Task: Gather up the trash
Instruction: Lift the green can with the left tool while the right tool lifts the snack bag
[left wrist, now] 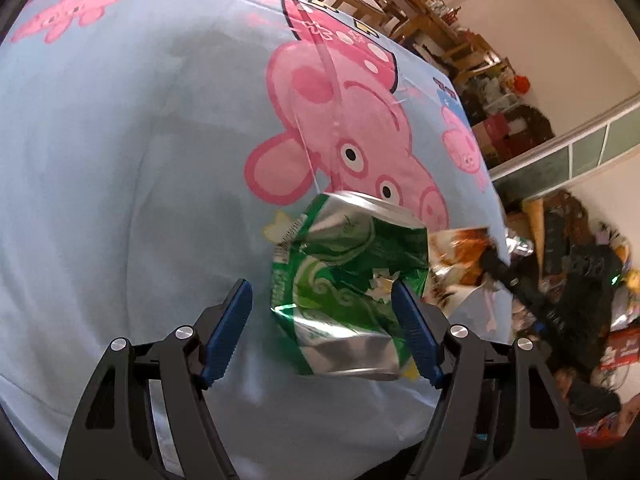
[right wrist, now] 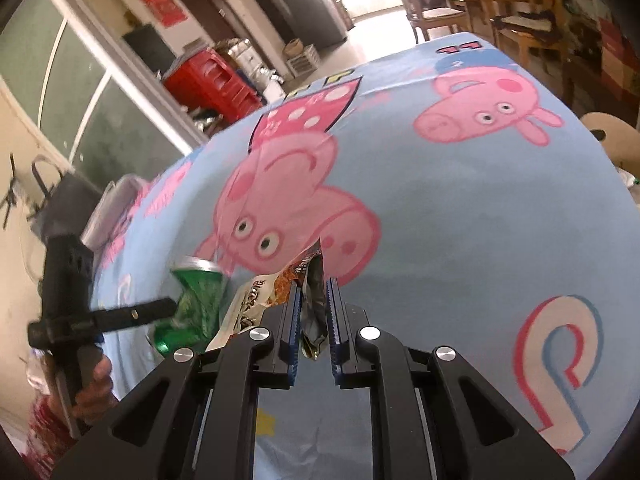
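Surface (left wrist: pixel 120 160) under cartoon-pig cloth. Crushed green can (left wrist: pixel 348 276) sits between my left hand-held gripper (left wrist: pixel 322 308) pads, spread wide, right pad touching. Right hand-held gripper (right wrist: pixel 314 312) pinches snack wrapper (right wrist: pixel 256 300) just beside can.

A cluttered family home.
A cartoon-pig sheet (right wrist: pixel 460 208) covers the table; wooden chairs (right wrist: pixel 436 8), dark doors (right wrist: pixel 200 4), red crates (right wrist: pixel 208 80) and a red wall hanging (right wrist: pixel 160 2) surround it.
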The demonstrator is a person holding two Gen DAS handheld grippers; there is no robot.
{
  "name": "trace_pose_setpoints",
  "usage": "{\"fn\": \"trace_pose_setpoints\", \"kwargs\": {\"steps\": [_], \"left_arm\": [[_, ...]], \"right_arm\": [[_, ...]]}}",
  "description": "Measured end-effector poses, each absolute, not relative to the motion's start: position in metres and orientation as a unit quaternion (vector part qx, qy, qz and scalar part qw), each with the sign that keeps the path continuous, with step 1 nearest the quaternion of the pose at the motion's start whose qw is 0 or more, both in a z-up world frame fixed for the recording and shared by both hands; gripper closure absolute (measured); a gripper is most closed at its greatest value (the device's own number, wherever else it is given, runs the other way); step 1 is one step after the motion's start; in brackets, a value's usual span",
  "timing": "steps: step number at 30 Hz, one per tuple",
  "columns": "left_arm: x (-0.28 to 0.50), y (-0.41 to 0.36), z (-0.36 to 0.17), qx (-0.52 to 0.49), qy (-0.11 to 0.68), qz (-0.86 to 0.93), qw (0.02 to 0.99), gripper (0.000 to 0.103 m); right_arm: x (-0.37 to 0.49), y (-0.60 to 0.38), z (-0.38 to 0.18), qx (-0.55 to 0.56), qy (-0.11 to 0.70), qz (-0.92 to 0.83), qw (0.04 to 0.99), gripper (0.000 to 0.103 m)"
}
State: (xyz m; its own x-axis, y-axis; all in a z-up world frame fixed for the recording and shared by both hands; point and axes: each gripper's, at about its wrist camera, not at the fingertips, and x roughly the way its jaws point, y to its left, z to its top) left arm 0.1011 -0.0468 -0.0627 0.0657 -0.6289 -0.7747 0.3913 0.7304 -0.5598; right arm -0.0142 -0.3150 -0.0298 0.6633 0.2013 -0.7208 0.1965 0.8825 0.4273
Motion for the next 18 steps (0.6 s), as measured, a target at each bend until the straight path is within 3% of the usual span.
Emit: {"fn": "trace_pose_setpoints", "kwargs": {"steps": [3, 5, 7, 18], "left_arm": [[0.094, -0.05, -0.062, -0.102, 0.579, -0.355, 0.726, 0.032], [0.091, -0.055, -0.063, -0.103, 0.583, -0.358, 0.722, 0.043], [0.087, -0.06, -0.06, -0.103, 0.575, -0.352, 0.732, 0.079], [0.079, -0.089, -0.033, -0.133, 0.551, -0.368, 0.737, 0.093]], "right_arm": [[-0.013, -0.313, -0.033, 0.24, 0.412, -0.004, 0.879, 0.092], [-0.014, -0.315, -0.033, 0.243, 0.41, -0.009, 0.879, 0.092], [-0.016, -0.316, -0.031, 0.237, 0.406, -0.018, 0.882, 0.092], [-0.044, -0.365, -0.013, 0.233, 0.351, -0.109, 0.9, 0.092]]}}
